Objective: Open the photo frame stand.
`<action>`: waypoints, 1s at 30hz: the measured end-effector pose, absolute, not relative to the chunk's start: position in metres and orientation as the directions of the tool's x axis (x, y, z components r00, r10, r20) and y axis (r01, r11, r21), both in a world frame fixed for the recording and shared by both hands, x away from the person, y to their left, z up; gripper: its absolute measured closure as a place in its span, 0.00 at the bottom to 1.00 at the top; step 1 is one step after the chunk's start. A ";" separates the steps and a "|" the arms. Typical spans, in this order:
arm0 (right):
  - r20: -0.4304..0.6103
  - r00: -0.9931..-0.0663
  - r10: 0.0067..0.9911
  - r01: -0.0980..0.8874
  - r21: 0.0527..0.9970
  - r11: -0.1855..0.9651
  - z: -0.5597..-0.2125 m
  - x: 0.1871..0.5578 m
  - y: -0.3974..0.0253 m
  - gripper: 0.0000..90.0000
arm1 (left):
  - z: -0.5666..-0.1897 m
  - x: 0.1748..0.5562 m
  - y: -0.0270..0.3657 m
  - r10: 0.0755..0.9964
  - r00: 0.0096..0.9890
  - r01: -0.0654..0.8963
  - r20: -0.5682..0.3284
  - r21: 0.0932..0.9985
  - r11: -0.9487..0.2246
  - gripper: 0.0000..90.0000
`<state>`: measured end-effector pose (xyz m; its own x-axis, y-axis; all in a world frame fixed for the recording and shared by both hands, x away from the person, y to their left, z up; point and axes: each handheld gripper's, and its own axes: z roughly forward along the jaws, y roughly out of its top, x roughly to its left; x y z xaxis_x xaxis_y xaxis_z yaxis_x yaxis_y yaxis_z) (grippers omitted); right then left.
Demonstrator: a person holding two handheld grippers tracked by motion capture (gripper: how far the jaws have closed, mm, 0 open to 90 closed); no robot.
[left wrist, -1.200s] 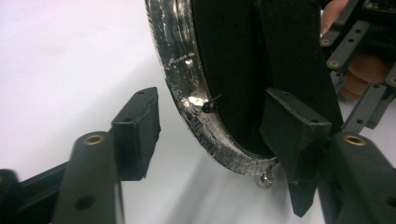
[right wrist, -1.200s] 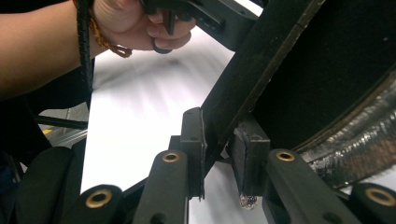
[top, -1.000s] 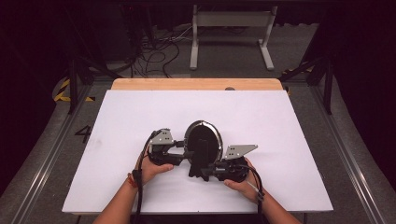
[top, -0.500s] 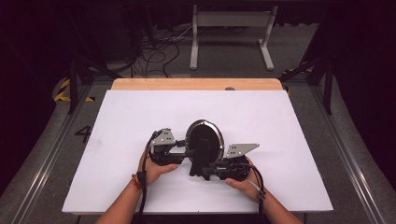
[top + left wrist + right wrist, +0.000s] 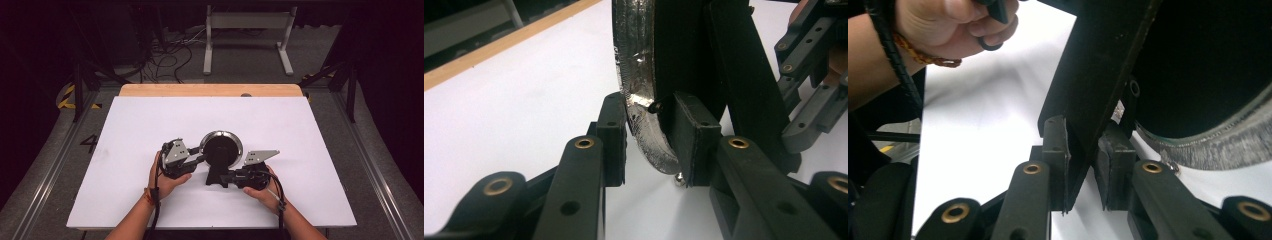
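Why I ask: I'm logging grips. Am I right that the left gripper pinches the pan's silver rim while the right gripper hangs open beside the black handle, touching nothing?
Not quite. The left gripper does pinch the pan's silver rim, but the right gripper isn't idle: in the right gripper view its jaws close on the black handle.

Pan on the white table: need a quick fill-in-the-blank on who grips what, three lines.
1. The left tongs clamp the pan's silver ____.
2. The right tongs clamp the pan's black ____.
3. The pan sits over a table whose top is ____ in colour.

Missing words: rim; handle; white
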<state>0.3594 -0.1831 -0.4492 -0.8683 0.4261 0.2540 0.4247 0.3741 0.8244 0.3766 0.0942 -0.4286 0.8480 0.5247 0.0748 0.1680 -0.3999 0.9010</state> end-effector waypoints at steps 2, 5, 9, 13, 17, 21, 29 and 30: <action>0.256 -0.867 0.427 0.427 0.823 0.375 -0.449 0.360 -0.184 0.86 | -0.430 0.376 0.094 0.522 0.849 0.159 0.079 0.905 -0.395 0.77; 0.246 -0.868 0.432 0.424 0.820 0.384 -0.449 0.359 -0.184 0.86 | -0.432 0.377 0.095 0.514 0.855 0.160 0.065 0.910 -0.382 0.77; 0.235 -0.867 0.440 0.420 0.820 0.389 -0.449 0.358 -0.182 0.86 | -0.433 0.381 0.099 0.509 0.860 0.174 0.036 0.917 -0.358 0.70; 0.206 -0.874 0.441 0.403 0.815 0.417 -0.449 0.355 -0.180 0.88 | -0.436 0.385 0.098 0.490 0.871 0.186 0.028 0.904 -0.384 0.56; 0.210 -0.874 0.437 0.404 0.815 0.416 -0.450 0.355 -0.179 0.88 | -0.440 0.388 0.092 0.473 0.881 0.193 0.021 0.896 -0.399 0.54; 0.218 -0.875 0.432 0.406 0.816 0.411 -0.450 0.355 -0.179 0.88 | -0.444 0.390 0.085 0.461 0.887 0.200 0.015 0.888 -0.414 0.53; 0.234 -0.871 0.432 0.415 0.821 0.392 -0.448 0.355 -0.180 0.86 | -0.444 0.387 0.080 0.480 0.877 0.194 0.038 0.884 -0.425 0.63; 0.233 -0.871 0.433 0.414 0.822 0.391 -0.448 0.354 -0.180 0.86 | -0.444 0.386 0.080 0.489 0.871 0.192 0.048 0.883 -0.428 0.62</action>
<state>0.3545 -0.1795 -0.4481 -0.8710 0.4326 0.2330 0.4142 0.3912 0.8218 0.3862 0.0795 -0.4437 0.8712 0.4886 0.0478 0.1919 -0.4285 0.8829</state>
